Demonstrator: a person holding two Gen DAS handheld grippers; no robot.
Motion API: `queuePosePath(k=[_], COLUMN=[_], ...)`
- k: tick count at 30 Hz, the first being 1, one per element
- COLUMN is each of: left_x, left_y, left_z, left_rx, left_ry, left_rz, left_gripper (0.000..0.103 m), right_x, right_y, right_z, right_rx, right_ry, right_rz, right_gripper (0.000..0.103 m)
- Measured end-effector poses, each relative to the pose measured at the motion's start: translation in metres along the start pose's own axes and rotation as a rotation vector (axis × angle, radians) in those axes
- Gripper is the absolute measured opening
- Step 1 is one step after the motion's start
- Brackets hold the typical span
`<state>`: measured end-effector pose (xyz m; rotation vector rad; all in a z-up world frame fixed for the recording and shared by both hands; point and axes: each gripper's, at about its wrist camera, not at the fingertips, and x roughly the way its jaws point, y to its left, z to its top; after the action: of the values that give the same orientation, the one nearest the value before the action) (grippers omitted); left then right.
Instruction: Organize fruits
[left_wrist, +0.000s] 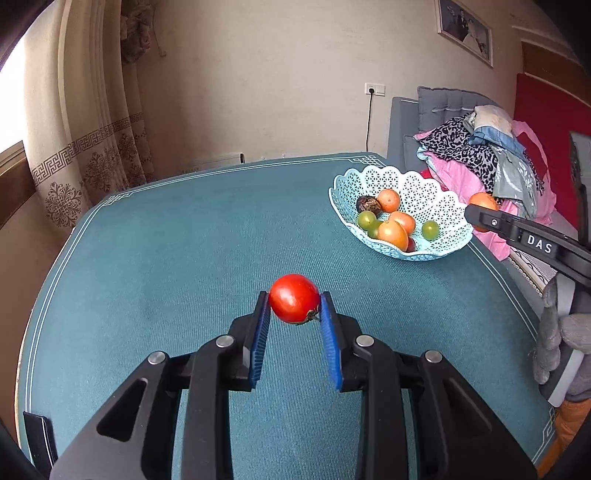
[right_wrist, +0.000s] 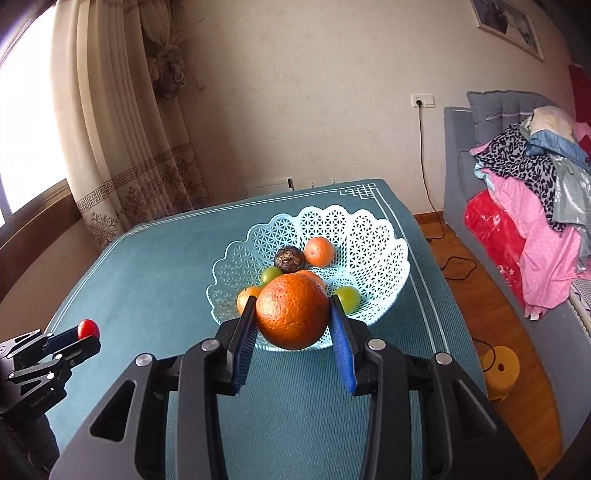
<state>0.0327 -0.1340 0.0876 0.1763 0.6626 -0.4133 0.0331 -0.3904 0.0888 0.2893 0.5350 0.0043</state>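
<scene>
Teal table; orange hides basket fruit.

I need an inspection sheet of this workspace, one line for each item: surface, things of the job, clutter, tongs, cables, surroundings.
Surface: teal cloth-covered table, white border lines.
Job's things: pale blue lattice basket near the table's far right corner, holding oranges, green round fruits and one dark wrinkled fruit; red tomato; large orange.
Clutter: nothing seen on the table.
Tongs: left tongs shut on the tomato, above the cloth; right tongs shut on the orange, in front of the basket.
Cables: black cord from a wall socket down to the floor.
Surroundings: curtain, grey sofa with piled clothes, framed picture, yellow stool.
</scene>
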Motion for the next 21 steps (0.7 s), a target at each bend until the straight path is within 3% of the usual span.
queuePosePath(k=[9, 21], left_x=[0.014, 0.027], left_y=[-0.009, -0.026], left_z=[0.010, 0.034], left_rx=[0.007, 0.039], left_ry=[0.013, -0.013], left_rz=[-0.011, -0.027], left_gripper=[0.028, 0.028], right_x=[0.026, 0.023], right_y=[-0.006, -0.016], right_z=[0.003, -0.005], right_rx=[0.008, 0.034], right_ry=[0.024, 0.011], right_rz=[-0.030, -0.047], right_gripper=[0.038, 0.041])
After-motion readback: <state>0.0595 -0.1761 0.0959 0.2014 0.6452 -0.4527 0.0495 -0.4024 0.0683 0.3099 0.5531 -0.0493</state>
